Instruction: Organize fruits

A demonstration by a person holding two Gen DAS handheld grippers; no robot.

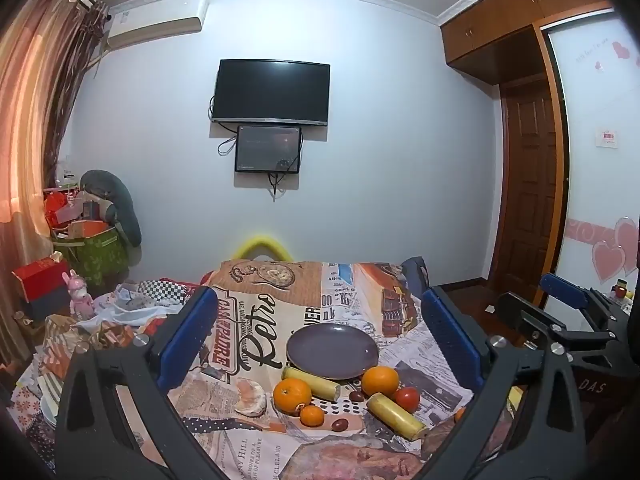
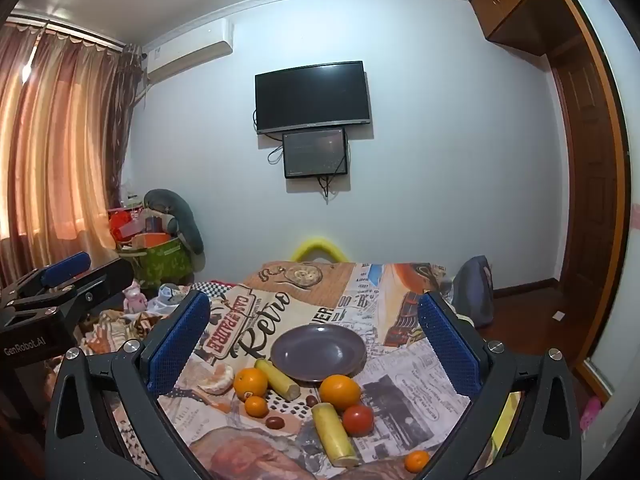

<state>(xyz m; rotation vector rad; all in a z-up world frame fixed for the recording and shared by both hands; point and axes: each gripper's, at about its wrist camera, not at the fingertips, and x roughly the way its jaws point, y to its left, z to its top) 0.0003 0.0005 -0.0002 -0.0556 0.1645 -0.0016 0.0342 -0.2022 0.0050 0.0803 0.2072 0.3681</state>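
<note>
While the purple plate (image 2: 318,354) sits bare in the middle of the printed cloth (image 2: 412,372), every piece of fruit is lying loose in front of it, so by the look of things the sorting hasn't started. Nearest the rim, one large orange (image 2: 340,392) touches the plate's front edge, with a tomato (image 2: 358,419) tucked just beside it and a yellow cut stalk (image 2: 334,434) angled toward the camera. Over on the left, a second orange (image 2: 250,383) sits beside another yellow stalk (image 2: 278,378), a small mandarin (image 2: 256,406) right under it, and a peeled orange (image 2: 216,380) further left. Two dark little fruits (image 2: 275,422) rest between the groups, and one more mandarin (image 2: 417,461) lies apart at the near right. Both tools hang back with nothing in them: the right gripper (image 2: 314,344) has its blue pads spread wide around the whole spread, and the left gripper (image 1: 320,340) is spread just as wide, level with it. Everything is left to do, I'd say.
</note>
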